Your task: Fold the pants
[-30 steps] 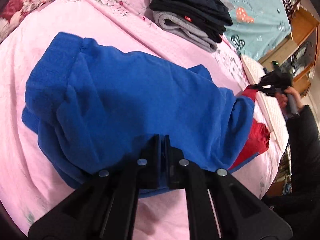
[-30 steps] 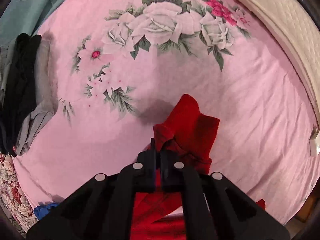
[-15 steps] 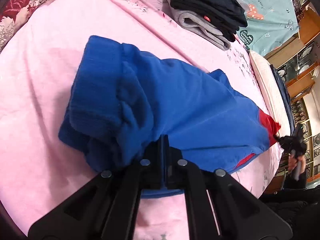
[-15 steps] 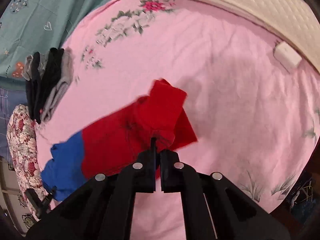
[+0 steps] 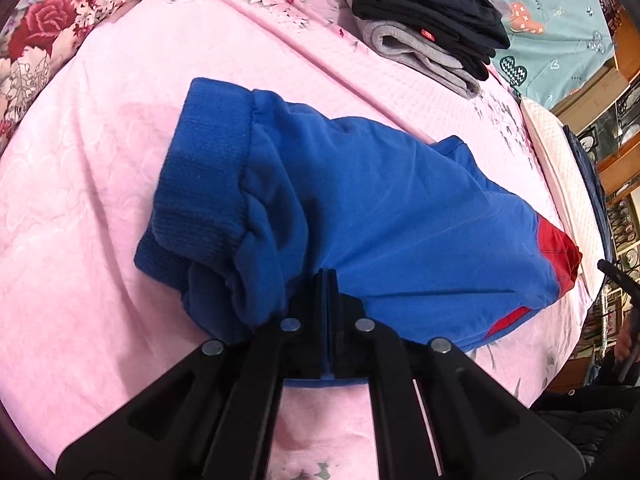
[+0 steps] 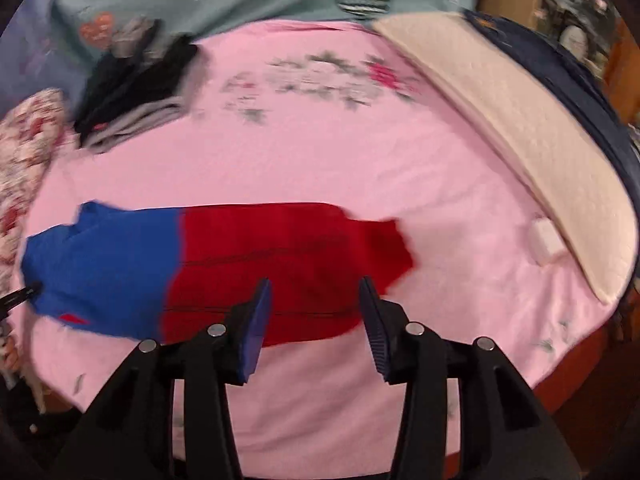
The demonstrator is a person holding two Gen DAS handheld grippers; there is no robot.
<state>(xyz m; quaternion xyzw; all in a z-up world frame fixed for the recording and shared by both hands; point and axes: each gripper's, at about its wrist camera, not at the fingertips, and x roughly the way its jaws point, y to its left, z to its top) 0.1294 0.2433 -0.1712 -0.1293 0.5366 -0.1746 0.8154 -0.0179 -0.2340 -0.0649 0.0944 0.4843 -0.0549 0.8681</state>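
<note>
The blue-and-red pants [image 5: 360, 208] lie stretched out lengthwise on the pink bedsheet [image 5: 100, 160]. In the left wrist view the ribbed blue waistband [image 5: 204, 168] is bunched at the near end. My left gripper [image 5: 328, 280] is shut on the blue fabric beside the waistband. In the right wrist view the pants [image 6: 280, 264] show blue on the left and red on the right. My right gripper [image 6: 316, 292] is open and empty, just above the near edge of the red legs.
A stack of folded black and grey clothes [image 5: 424, 16] sits at the far side of the bed, also in the right wrist view [image 6: 136, 84]. A cream quilted pad [image 6: 512, 140] runs along the right edge. A floral pillow [image 5: 44, 28] lies at the left.
My right gripper has let go of the red leg end, opened and pulled back. The pants now lie stretched out flat. My left gripper stays shut on the blue fabric.
</note>
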